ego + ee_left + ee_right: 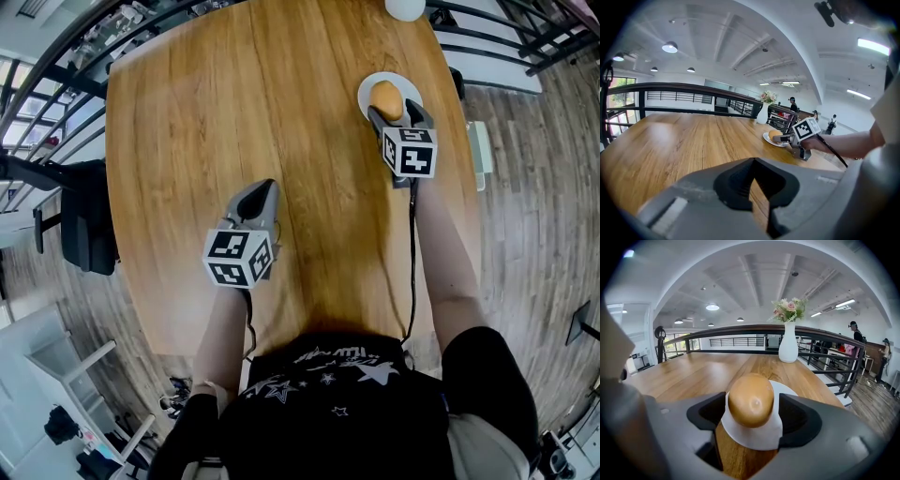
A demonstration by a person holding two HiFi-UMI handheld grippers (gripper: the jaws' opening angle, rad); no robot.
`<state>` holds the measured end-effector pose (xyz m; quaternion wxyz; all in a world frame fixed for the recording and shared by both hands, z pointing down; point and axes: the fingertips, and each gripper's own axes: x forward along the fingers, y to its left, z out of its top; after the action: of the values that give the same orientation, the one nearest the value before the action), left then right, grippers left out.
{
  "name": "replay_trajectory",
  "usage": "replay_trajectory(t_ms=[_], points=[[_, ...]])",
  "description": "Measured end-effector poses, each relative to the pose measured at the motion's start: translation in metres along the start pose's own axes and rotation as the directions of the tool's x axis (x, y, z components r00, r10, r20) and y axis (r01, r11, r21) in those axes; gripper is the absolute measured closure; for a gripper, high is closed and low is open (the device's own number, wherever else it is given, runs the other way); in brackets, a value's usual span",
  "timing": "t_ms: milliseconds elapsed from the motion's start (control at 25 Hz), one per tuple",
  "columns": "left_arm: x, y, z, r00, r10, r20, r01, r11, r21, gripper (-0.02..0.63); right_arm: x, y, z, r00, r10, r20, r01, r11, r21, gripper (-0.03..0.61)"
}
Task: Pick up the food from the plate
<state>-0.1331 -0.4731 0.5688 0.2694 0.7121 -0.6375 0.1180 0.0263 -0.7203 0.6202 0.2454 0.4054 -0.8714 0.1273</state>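
While the left gripper (263,192) hovers low over the bare middle of the table (234,112), its jaws are together, the tips meeting with nothing between them. It points away from the person and slightly down. The left forearm runs back from it to the person's body at the near table edge.

The right gripper (395,116) is at the far right part of the table, well apart from the left one. Its jaws stand wide. The bun (751,399) lies between them, brown and rounded. A strip of white shows on each side between bun and pad, narrower on the left, so the pads are not pressing on it.

The bun rests on the plate (367,89), which is small, white and round and sits flat on the table near the far right edge. The jaw tips reach over the near rim of the plate.

Beyond the plate, a white vase (788,348) with flowers (789,309) stands upright at the far table edge. A dark railing (717,331) runs behind the table.
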Motion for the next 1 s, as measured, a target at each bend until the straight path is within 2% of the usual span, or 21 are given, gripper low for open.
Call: replay_trajectory(t_ms=[120, 480, 1000], points=[[-0.002, 0.001, -0.003, 1.000, 0.002, -0.008, -0.002, 1.000, -0.004, 0.612, 0.002, 0.001, -0.001, 1.000, 0.006, -0.008, -0.006, 1.000, -0.016, 0.268], [-0.014, 0.009, -0.004, 1.000, 0.026, -0.005, -0.026, 1.000, -0.010, 0.612, -0.001, 0.004, -0.001, 1.000, 0.015, -0.023, -0.015, 1.000, -0.024, 0.273], [-0.060, 0.011, 0.000, 0.997, 0.055, 0.049, -0.052, 0.998, -0.045, 0.612, -0.047, 0.026, 0.030, 0.999, 0.031, 0.041, -0.030, 0.999, -0.015, 0.273]])
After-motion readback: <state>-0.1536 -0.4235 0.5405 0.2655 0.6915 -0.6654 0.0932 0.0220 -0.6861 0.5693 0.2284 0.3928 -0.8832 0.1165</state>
